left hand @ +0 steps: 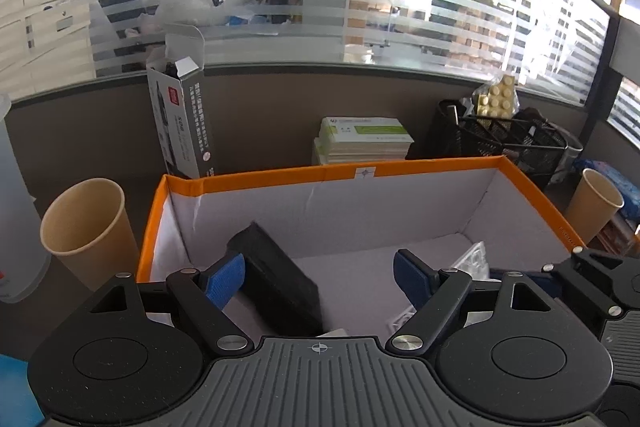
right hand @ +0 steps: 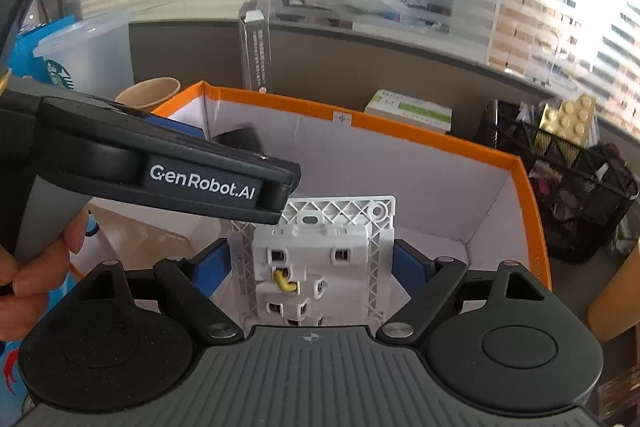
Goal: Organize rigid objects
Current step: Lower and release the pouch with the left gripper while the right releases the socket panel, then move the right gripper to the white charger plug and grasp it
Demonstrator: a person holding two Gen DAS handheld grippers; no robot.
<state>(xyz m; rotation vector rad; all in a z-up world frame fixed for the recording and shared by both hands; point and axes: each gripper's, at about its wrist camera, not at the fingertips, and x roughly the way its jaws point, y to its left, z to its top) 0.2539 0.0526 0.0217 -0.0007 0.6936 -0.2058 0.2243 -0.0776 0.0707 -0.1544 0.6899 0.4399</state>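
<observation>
An open cardboard box (left hand: 360,173) with an orange rim and pale inner walls fills the middle of both wrist views.

The left gripper (left hand: 320,277) points down over the near edge, its blue pads wide apart with nothing clamped. A black rectangular block (left hand: 276,275) lies tilted on the box floor in the near left corner, its near end just beside the left pad; contact cannot be told. The floor between the pads and towards the far wall is bare.

The right gripper (right hand: 310,271) sits over the near right part of the box, its jaws closed on a white wall socket (right hand: 316,259), back side up, one blue pad against each long side. Bare floor lies beyond the socket towards the far right corner.

A hand (right hand: 36,267) grips the left tool's handle at the left edge of the right wrist view.

Outside the box, a paper cup (left hand: 86,223) stands just left of it, another paper cup (left hand: 594,203) just right. A tall grey carton (left hand: 180,123), a stack of booklets (left hand: 366,139) and a black mesh basket (left hand: 516,143) stand behind the far wall.
</observation>
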